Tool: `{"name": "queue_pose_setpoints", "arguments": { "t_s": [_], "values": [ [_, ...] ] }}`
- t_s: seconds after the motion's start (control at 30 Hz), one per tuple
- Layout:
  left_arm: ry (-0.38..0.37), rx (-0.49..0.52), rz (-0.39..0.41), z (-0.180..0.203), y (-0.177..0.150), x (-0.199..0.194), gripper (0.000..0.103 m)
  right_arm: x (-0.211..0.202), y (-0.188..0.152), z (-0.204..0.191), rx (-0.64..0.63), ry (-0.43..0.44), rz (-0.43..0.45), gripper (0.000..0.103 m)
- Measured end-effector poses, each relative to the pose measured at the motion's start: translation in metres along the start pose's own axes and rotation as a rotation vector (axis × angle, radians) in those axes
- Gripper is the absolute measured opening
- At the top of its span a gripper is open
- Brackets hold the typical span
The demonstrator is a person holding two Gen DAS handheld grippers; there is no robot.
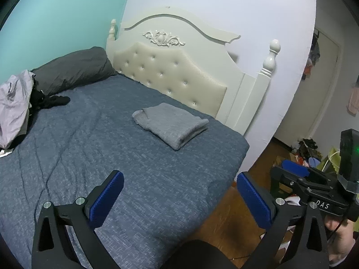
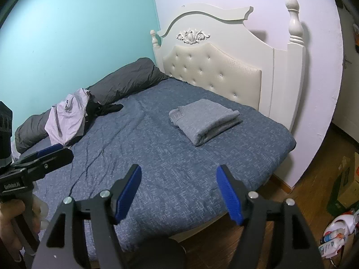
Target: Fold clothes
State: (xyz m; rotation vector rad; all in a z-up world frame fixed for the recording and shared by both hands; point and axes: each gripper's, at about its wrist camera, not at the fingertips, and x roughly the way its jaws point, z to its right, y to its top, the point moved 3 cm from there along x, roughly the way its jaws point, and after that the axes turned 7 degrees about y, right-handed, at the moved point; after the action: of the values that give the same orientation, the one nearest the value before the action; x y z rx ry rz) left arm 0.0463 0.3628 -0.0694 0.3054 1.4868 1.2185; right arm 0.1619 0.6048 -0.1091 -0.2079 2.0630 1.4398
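Observation:
A folded grey garment [image 1: 171, 124] [image 2: 205, 120] lies on the blue bedspread [image 1: 89, 145] [image 2: 157, 157] near the headboard. At the far side of the bed a pile of unfolded clothes sits, a pale lilac piece [image 1: 13, 107] [image 2: 67, 118] over a black one [image 1: 53, 100] [image 2: 105, 109]. My left gripper [image 1: 179, 198] hovers over the bed's near corner, jaws wide apart, nothing between them. My right gripper [image 2: 179, 192] is held beside it, open and empty too; it also shows from the side in the left wrist view, right gripper [image 1: 298, 172].
A dark grey rolled duvet [image 1: 74, 71] [image 2: 125, 83] lies along the turquoise wall. The cream tufted headboard [image 1: 170, 76] [image 2: 215, 71] stands behind the bed. Boxes and clutter [image 1: 305, 152] [image 2: 345, 190] sit on the wooden floor at the right. A hand [image 2: 13, 219] holds the left gripper's handle.

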Motion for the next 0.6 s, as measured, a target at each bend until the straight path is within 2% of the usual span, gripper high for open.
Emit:
{"name": "queue_pose_setpoints", "arguments": {
  "t_s": [0.3, 0.6],
  "values": [
    [0.029, 0.005, 0.003, -0.0001, -0.0003, 0.0001, 0.103, 0.0002, 0.0006, -0.0011, -0.011, -0.018, 0.009, 0.077],
    [0.028, 0.022, 0.002, 0.0028, -0.001, -0.0013, 0.103, -0.0027, -0.0013, 0.0001, -0.009, -0.035, 0.013, 0.082]
  ]
}}
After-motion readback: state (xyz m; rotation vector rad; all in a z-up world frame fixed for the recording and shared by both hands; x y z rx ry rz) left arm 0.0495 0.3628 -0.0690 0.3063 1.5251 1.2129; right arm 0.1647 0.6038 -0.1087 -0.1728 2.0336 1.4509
